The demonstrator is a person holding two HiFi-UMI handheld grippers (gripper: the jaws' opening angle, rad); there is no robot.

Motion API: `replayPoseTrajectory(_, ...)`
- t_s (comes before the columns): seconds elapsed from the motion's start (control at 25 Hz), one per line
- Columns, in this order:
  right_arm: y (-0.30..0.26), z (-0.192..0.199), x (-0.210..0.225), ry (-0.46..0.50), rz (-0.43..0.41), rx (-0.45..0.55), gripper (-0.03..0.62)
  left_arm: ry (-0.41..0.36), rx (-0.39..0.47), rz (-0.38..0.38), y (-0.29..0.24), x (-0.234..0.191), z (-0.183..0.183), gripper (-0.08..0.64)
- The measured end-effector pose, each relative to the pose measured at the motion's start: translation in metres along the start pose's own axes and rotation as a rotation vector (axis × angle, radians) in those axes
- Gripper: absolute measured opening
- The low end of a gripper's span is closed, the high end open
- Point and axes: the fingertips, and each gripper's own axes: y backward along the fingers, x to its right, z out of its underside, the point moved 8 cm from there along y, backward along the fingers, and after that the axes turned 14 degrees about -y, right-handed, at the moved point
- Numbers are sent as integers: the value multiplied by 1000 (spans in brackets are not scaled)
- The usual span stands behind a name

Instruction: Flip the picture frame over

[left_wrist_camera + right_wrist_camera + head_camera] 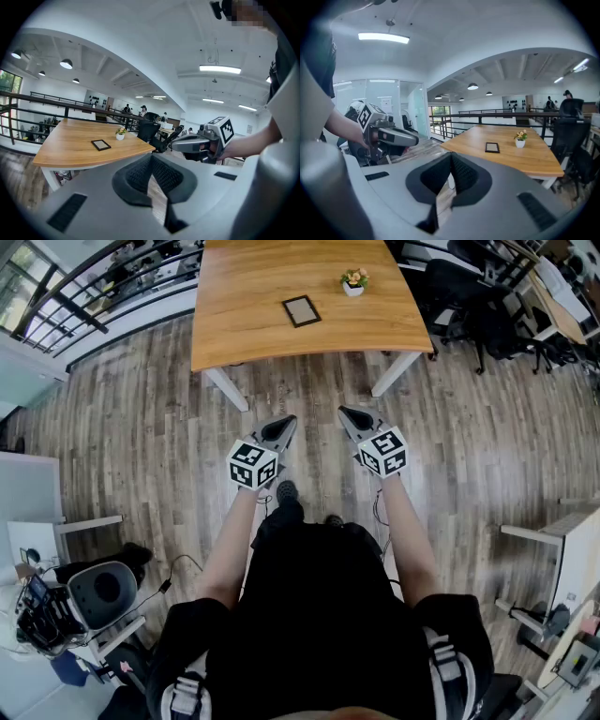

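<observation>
A small dark picture frame (pixel 301 310) lies flat on a wooden table (pixel 244 324), a little left of a small potted flower (pixel 353 281). The frame (pixel 101 145) also shows in the left gripper view, and the frame (pixel 492 147) lies flat in the right gripper view too. Both grippers hang over the floor, well short of the table's near edge. My left gripper (pixel 285 422) is shut and holds nothing. My right gripper (pixel 347 412) is shut and empty as well. Each gripper sees the other beside it.
The table stands on white legs (pixel 228 389) over a wood plank floor. Black office chairs (pixel 487 306) crowd the table's right side. A railing (pixel 84 296) runs at the far left. A grey machine (pixel 103 592) and cables lie at the lower left.
</observation>
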Motion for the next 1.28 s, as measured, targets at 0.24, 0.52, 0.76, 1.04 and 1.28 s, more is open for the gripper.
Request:
replayPoseTrajectory(0.24,56,30,-11,-15,-31,2,8,7,2,-50,11,60,7,20)
replayPoseTrajectory(0.52,103,65,-4,-29,-39,-20,8,6,0,-79,16,112,8,20)
replayPoseTrajectory(0.76,105,65,-4,-44,-29,0,6,-14,-6,-106,26,117,3,20)
replayPoseTrajectory(1.04,92,70,-11,-65,-42,-26,8,0,11,-113,24,101,4,20)
replayPoseTrajectory(1.28,58,53,-9,-69,-21,-29,7,2,21,-87,16,65,2,20)
